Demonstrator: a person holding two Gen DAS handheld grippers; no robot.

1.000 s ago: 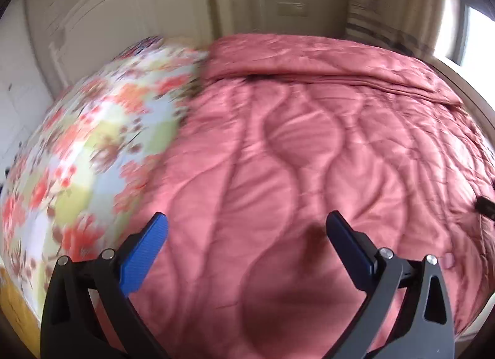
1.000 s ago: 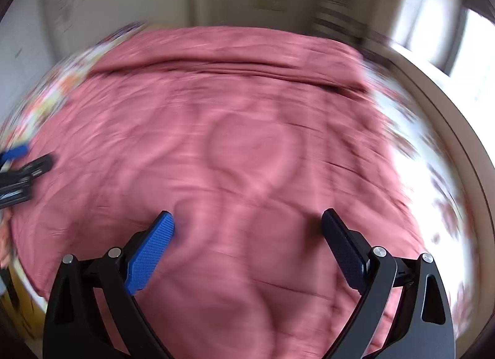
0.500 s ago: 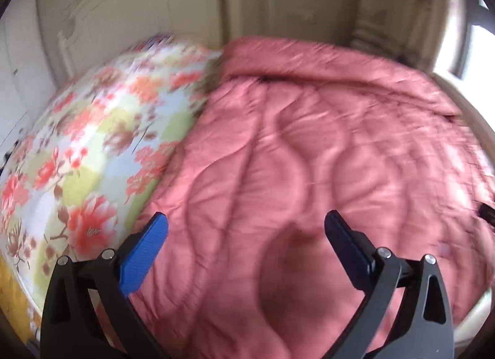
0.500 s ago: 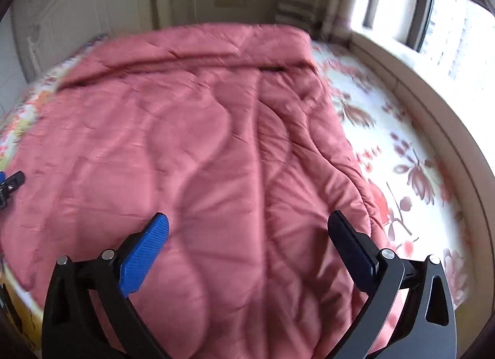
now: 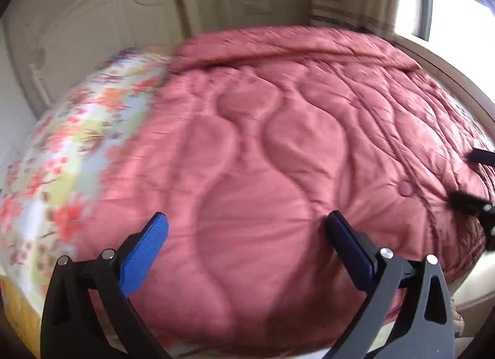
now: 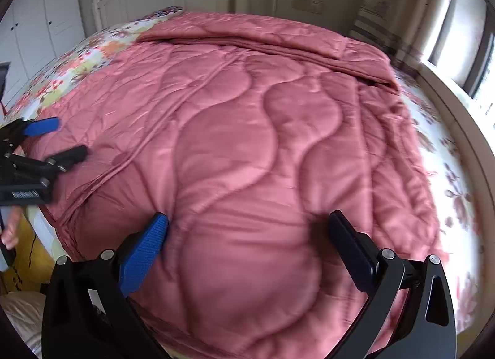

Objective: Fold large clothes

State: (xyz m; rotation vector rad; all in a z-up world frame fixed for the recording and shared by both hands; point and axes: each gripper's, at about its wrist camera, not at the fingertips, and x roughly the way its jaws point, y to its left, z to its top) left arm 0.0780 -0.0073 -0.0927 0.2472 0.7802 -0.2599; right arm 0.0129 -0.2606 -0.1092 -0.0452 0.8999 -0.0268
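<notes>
- The right gripper (image 6: 247, 232) has just been spreading its jaws and they now stand wide and released, with only the puffed surface of the pink quilt (image 6: 247, 142) below and between them, nothing pinched.
- The left gripper (image 5: 246, 230) also hovers with jaws wide apart and empty, over the quilt's near part; in the right view it shows at the left border (image 6: 55, 139).
- The quilt lies spread over the bed, its far end already turned back in a flat band near the headboard (image 5: 92, 40), its near edge hanging just over the bed's foot.
- Floral sheet (image 5: 71, 142) shows bare on both sides of the quilt.
- To do this step well, I judge each gripper should drop to a near corner, not the padded middle, and bite all layers at the hem.
- The filling looks thick and slippery, so a shallow pinch may slide off; take a deep bite.
- Both corners should rise together, or the fold will skew.
</notes>
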